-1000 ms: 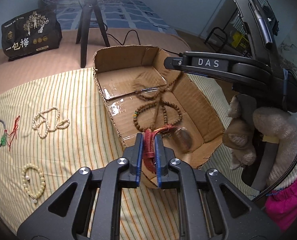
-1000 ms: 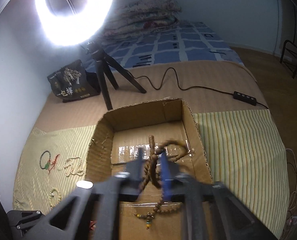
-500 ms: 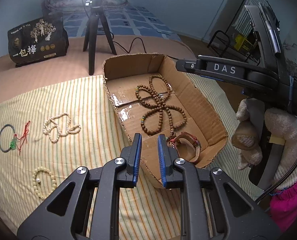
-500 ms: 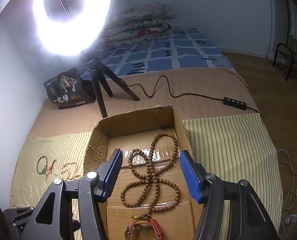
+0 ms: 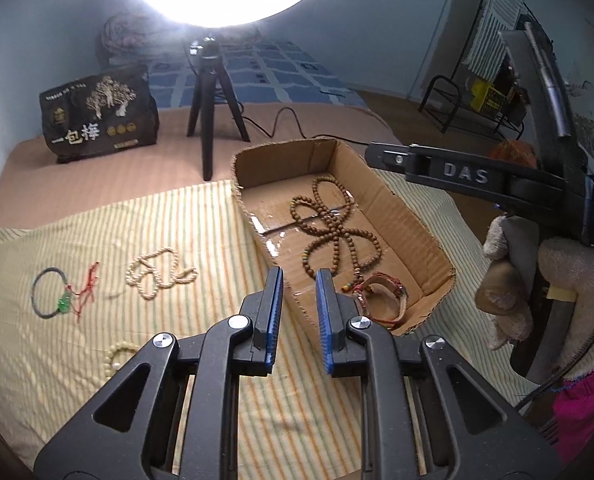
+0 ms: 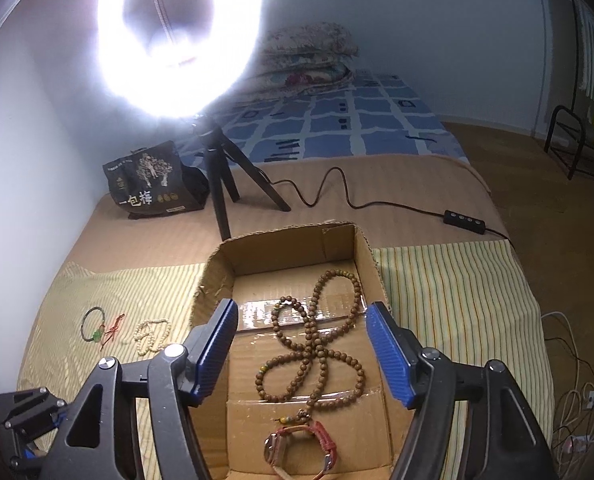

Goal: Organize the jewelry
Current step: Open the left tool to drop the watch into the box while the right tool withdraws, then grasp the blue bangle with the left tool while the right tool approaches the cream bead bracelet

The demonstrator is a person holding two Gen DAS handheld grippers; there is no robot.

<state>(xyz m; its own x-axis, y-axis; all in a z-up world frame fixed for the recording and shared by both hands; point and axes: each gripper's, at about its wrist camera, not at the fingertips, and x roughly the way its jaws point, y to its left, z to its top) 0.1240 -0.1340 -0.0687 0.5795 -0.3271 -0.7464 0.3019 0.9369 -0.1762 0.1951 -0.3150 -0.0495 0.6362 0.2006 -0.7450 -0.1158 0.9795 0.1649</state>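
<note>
An open cardboard box (image 5: 409, 216) (image 6: 217, 272) sits on the striped cloth. Inside lie a brown bead necklace (image 5: 333, 232) (image 6: 317, 352) and a red-strap watch (image 5: 381, 300) (image 6: 301, 448). Left of the box lie a cream bead necklace (image 5: 159, 274) (image 6: 151, 334), a dark bangle with a green charm and red cord (image 5: 53, 292) (image 6: 95, 326), and a cream bead bracelet (image 5: 119, 354). My left gripper (image 5: 299, 276) is open and empty above the box's near left corner. My right gripper (image 6: 303, 326) is wide open and empty above the box.
A ring light on a black tripod (image 5: 213, 112) (image 6: 221, 184) stands behind the box, with a black printed bag (image 5: 97, 120) (image 6: 149, 184) to its left. Its cable and switch (image 6: 463, 220) run right. Folded quilts (image 6: 309, 52) lie at the far end.
My left gripper let go of the red-strap watch and my right gripper let go of the brown necklace; both now lie in the box. Both grippers opened and drew back upward.
</note>
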